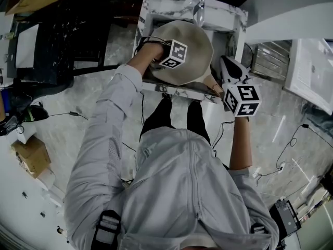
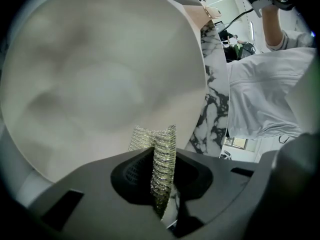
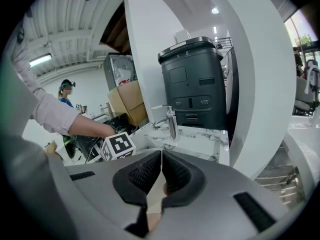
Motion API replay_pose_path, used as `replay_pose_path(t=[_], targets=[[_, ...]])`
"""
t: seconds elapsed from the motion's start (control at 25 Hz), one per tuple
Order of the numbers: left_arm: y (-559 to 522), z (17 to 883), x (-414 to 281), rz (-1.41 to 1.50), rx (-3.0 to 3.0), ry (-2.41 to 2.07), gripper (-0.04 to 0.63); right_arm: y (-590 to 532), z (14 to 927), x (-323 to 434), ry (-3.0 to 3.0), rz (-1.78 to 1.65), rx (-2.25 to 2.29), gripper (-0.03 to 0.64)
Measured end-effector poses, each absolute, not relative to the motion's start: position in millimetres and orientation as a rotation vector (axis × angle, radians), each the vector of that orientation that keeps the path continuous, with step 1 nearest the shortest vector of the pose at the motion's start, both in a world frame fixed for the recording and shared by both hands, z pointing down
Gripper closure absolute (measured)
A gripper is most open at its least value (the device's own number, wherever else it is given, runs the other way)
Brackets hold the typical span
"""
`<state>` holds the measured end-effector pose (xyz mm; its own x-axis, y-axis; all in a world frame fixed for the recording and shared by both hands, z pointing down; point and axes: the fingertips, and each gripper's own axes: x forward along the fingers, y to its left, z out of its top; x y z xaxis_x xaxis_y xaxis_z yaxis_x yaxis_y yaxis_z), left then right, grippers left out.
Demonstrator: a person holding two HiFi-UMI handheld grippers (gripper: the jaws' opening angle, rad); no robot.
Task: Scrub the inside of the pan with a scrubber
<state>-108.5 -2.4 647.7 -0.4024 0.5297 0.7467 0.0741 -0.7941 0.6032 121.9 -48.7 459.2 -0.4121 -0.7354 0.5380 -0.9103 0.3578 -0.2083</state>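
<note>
A pale beige pan point(image 1: 193, 50) stands tilted over the sink, and its inside point(image 2: 100, 74) fills the left gripper view. My left gripper point(image 1: 162, 57) reaches into the pan and is shut point(image 2: 160, 166) on a silvery mesh scrubber point(image 2: 162, 151), whose top edge rests against the pan's inner wall. My right gripper point(image 1: 228, 67) is at the pan's right side by the tan handle point(image 1: 213, 86). In the right gripper view its jaws point(image 3: 161, 171) are shut on a thin beige piece, the handle point(image 3: 156, 190).
A white marble sink surround point(image 1: 156, 7) with a chrome faucet point(image 1: 199, 10) encloses the pan. The right gripper view shows the faucet point(image 3: 171, 121), the marble counter point(image 3: 202, 140), a dark appliance point(image 3: 197, 84) behind it and a person far left. Cables lie on the floor point(image 1: 291, 150).
</note>
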Motion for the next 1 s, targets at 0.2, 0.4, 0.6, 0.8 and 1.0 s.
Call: replay_pose_path(t=[0.2, 0.4, 0.6, 0.8, 1.0], targets=[[-19.4, 650.6, -115.2, 2.331, 1.507, 0.842, 0.523, -56.8, 457.3, 122.2, -2.254, 0.695, 1.487, 0.581], [-29.2, 650.0, -122.2, 2.377, 1.460, 0.905, 0.523, -61.3, 454.5, 118.3, -2.234, 0.704, 1.520, 0.581], [-45.2, 655.6, -120.9, 2.438, 1.486, 0.937, 0.523, -64.8, 455.2, 116.7, -2.209, 0.718, 1.561, 0.581], [-65.6, 659.7, -121.5, 2.537, 1.504, 0.950, 0.522, -66.3, 458.2, 111.0, -2.186, 0.733, 1.596, 0.581], [-89.0, 673.2, -117.2, 2.662, 1.583, 0.904, 0.523, -68.2, 456.1, 106.7, -2.167, 0.737, 1.636, 0.581]])
